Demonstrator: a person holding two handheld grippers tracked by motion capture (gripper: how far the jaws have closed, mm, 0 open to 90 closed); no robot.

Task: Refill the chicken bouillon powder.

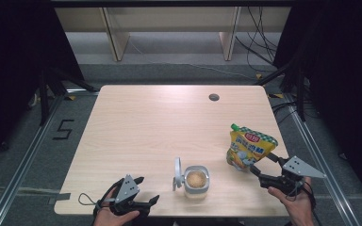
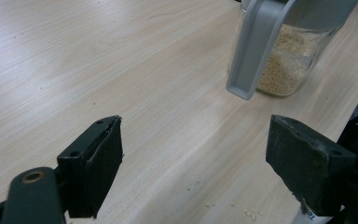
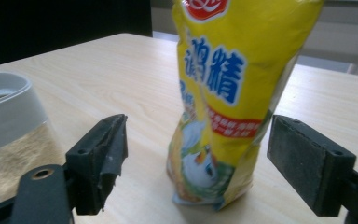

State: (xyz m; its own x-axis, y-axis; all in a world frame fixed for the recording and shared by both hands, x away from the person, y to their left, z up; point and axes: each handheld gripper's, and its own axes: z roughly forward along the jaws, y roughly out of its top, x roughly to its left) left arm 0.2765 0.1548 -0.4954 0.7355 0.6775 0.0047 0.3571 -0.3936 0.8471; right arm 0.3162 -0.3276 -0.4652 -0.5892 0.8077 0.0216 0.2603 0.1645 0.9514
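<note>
— Two grippers: how are the jaws standing?
— Right gripper (image 1: 263, 165) is gaping wide, clear of the yellow pouch (image 1: 249, 149) standing upright before it. Left gripper (image 1: 146, 189) is sitting wide, gripping nothing, near the open jar (image 1: 196, 180).

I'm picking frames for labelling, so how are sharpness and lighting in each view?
High view: table evenly lit with a soft sheen, surroundings dark. Left gripper view: jar sharp, near black pads slightly soft. Right gripper view: yellow pouch a bit blurred, background dark on the left.
</note>
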